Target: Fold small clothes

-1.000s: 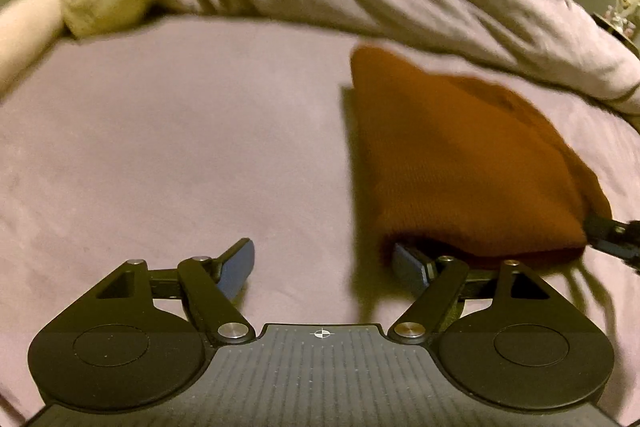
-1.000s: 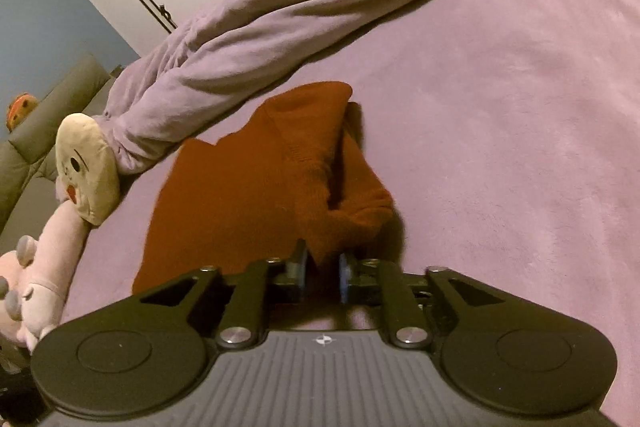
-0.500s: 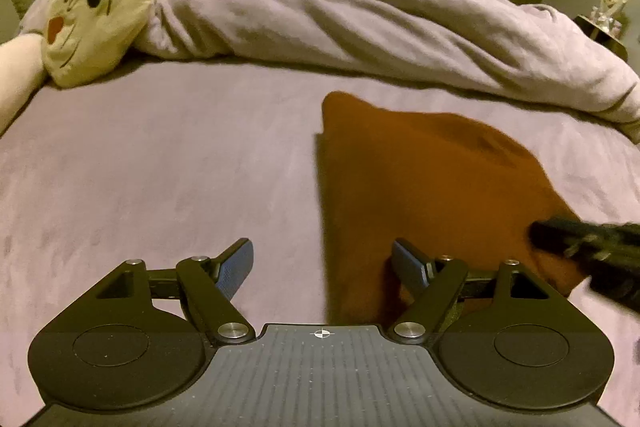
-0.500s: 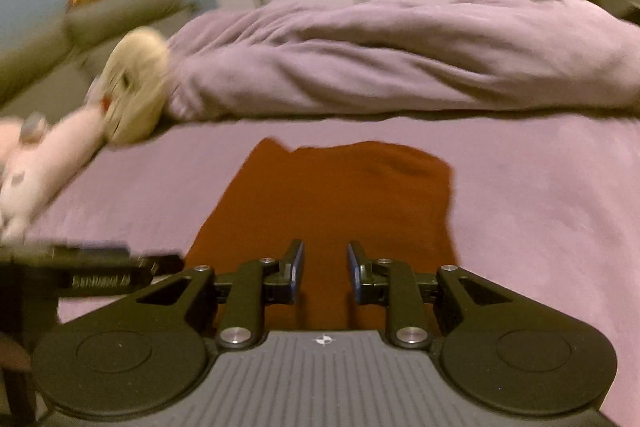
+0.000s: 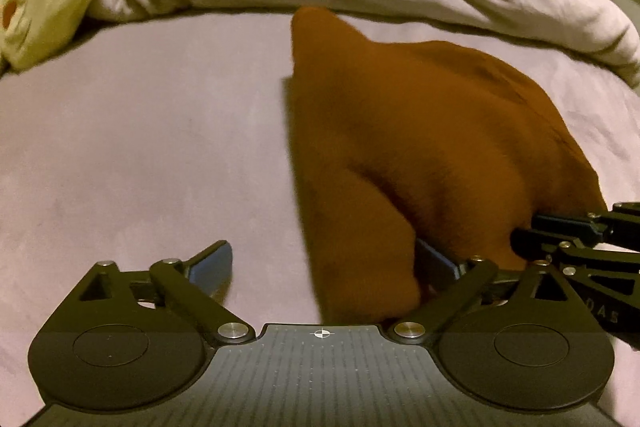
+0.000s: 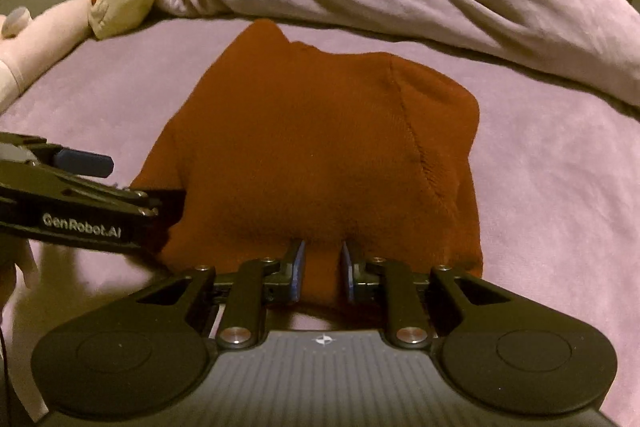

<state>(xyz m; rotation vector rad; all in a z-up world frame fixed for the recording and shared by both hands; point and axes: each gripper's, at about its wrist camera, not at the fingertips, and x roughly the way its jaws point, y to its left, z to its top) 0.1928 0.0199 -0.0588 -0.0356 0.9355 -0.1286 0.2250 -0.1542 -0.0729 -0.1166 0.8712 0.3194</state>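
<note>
My right gripper has its jaws pinched on the near hem of the rust-brown knit garment, which lies mid-frame on the mauve bed. My left gripper has just been opening; its jaws stand wide, with the garment's near left corner bulging between them but not clamped. My worry: with one edge held and the other loose, any pull could drag the knit askew and bunch the fold. If I close left too shallow, I may catch one layer only. I cannot see the hem under my right jaws, nor how many layers they hold; the left view is smeared.
</note>
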